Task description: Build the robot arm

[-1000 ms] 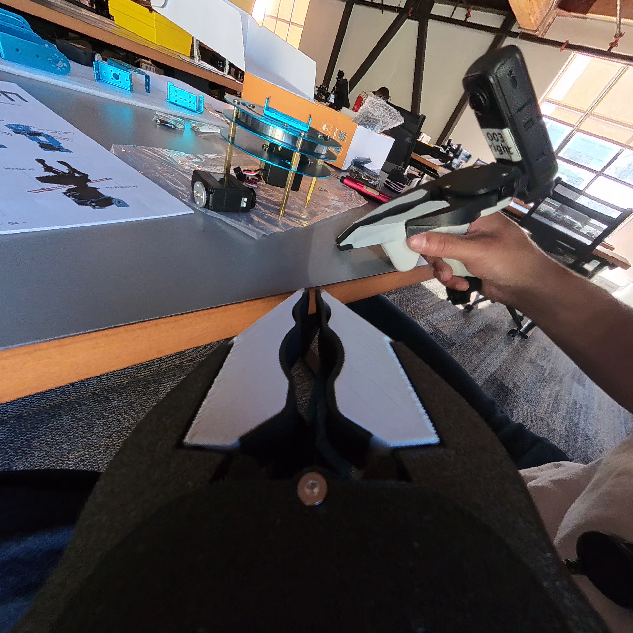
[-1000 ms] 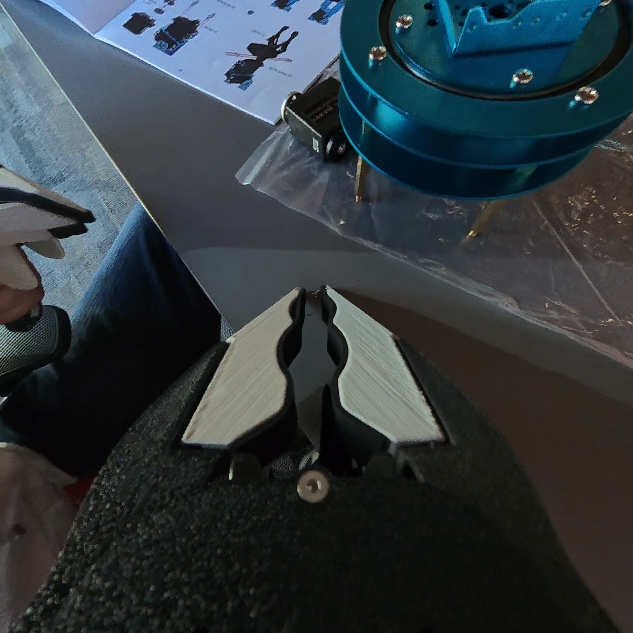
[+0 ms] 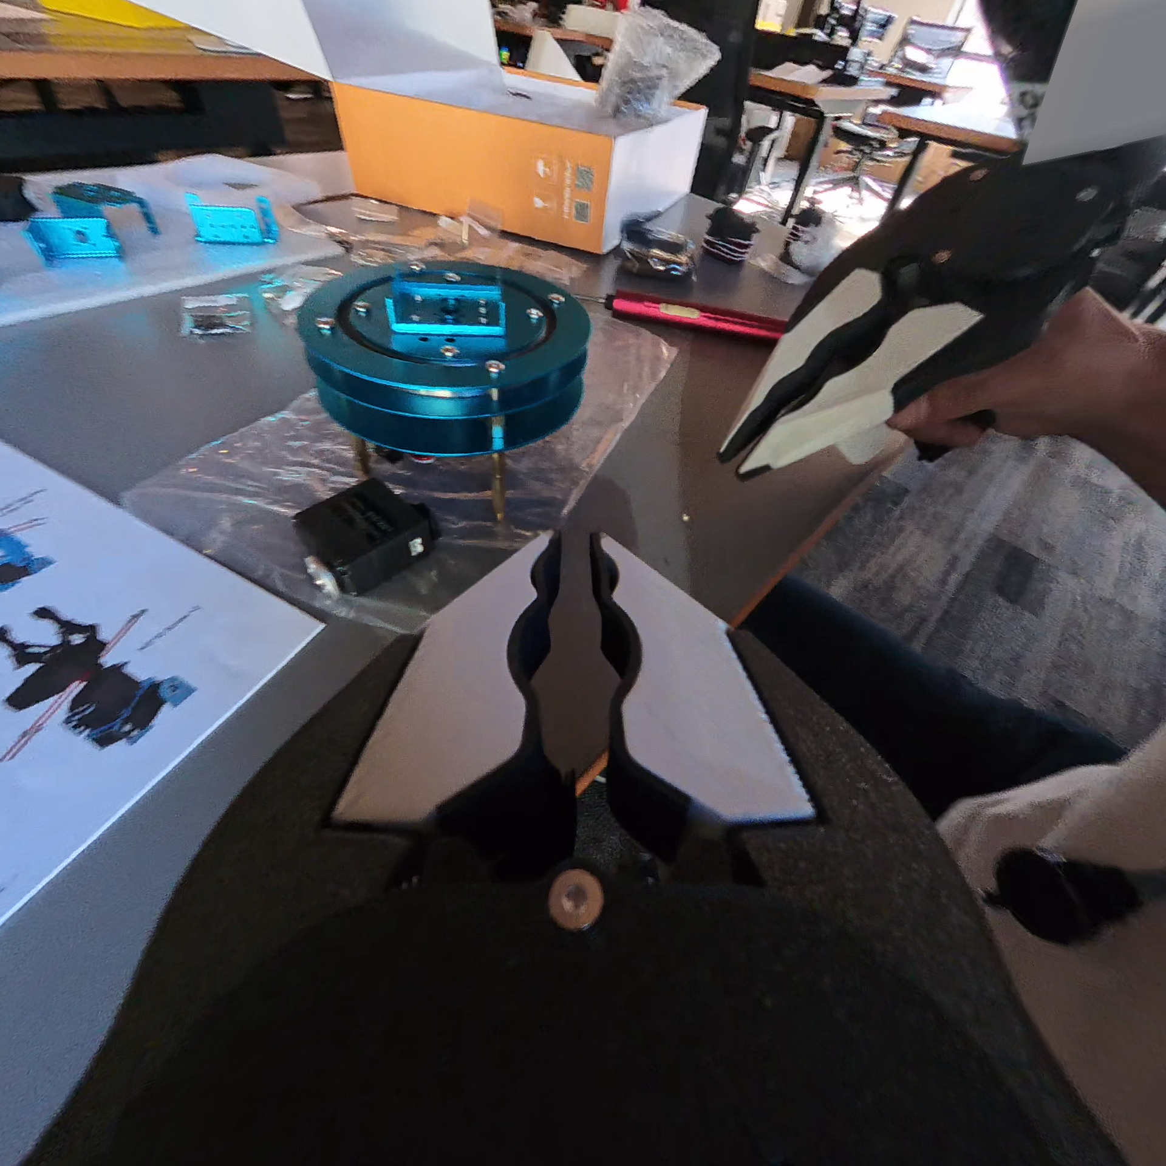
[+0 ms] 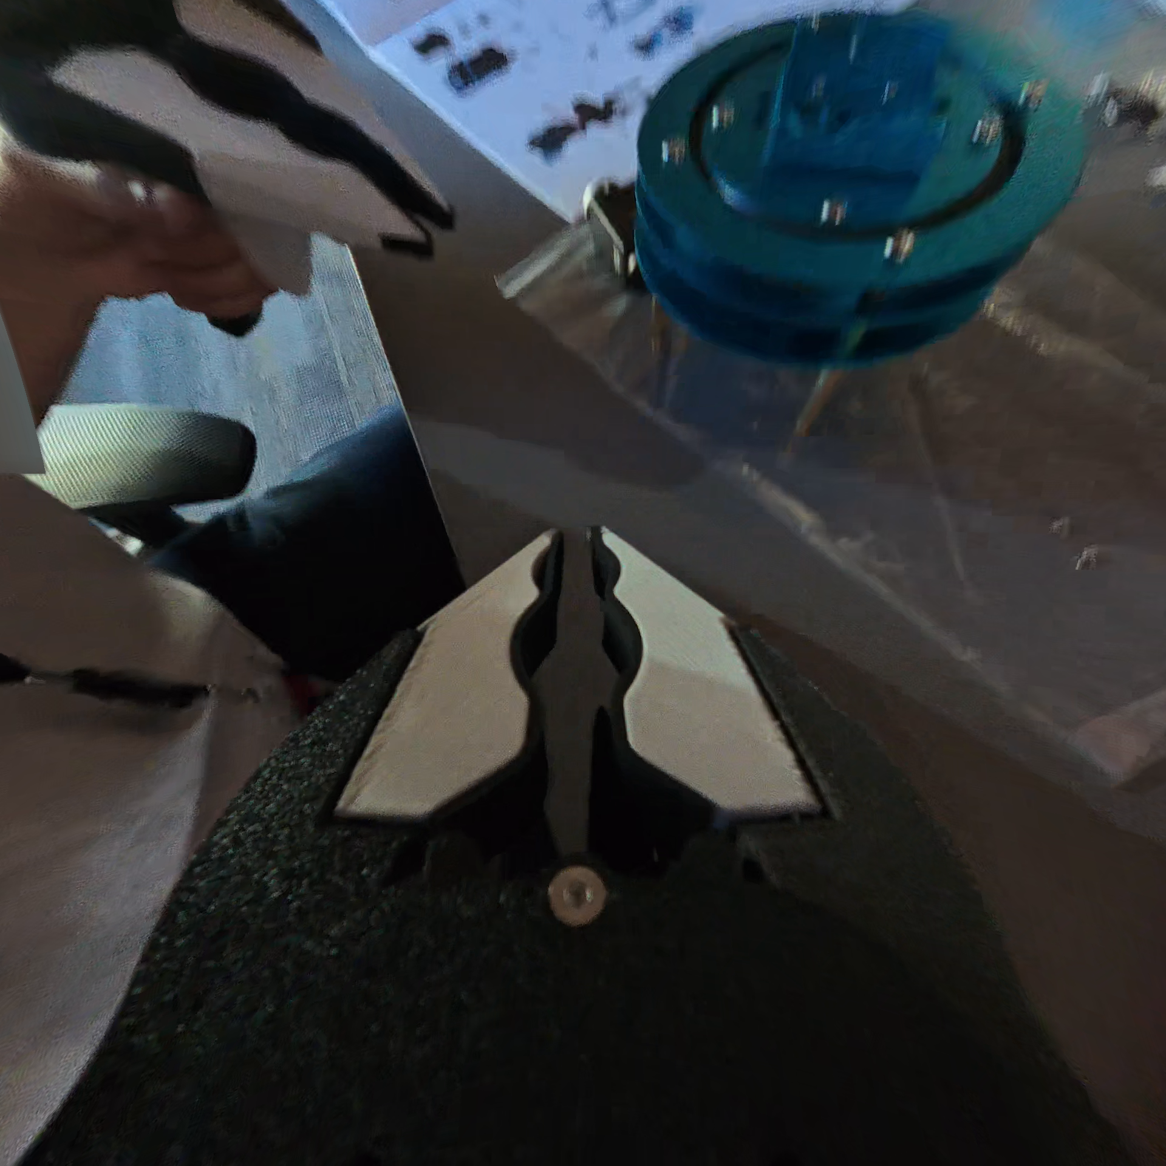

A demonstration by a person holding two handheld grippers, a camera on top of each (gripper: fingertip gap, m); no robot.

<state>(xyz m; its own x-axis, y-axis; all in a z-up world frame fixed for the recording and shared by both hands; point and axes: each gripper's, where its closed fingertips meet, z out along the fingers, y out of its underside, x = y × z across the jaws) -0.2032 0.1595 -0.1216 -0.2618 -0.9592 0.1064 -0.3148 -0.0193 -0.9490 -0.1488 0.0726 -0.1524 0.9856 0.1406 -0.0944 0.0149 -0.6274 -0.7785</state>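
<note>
1. The left gripper [image 3: 574, 536] hangs over the near edge of the grey table [image 3: 158, 391], its two fingers drawn nearly together with only a thin slit between the tips, and nothing held in them.
2. The right gripper [image 4: 575, 531] is likewise almost closed and empty. In the left wrist view it sits at about 2 o'clock [image 3: 741, 464], gripped by a hand [image 3: 1066, 385] and pointing down toward the table's edge.
3. Nearest to both is a round blue disc assembly [image 3: 445, 372] on thin brass legs, at 11 o'clock from the left gripper and at 1 o'clock from the right one [image 4: 845, 189]. A small blue block sits on its top.
4. It stands on a crinkled sheet of clear plastic [image 3: 265, 479]. A black servo motor [image 3: 366, 536] lies on that sheet just in front of the legs.
5. At 9 o'clock lies a white printed instruction sheet [image 3: 126, 681].
6. Farther off, at 12 o'clock, stands an open orange and white box [image 3: 505, 164]; at 10 o'clock are loose blue metal brackets [image 3: 230, 217]; at 1 o'clock lies a red bar-shaped tool [image 3: 694, 315].
7. The right wrist view is blurred; the left gripper [image 4: 410, 233] shows there at 10 o'clock.
</note>
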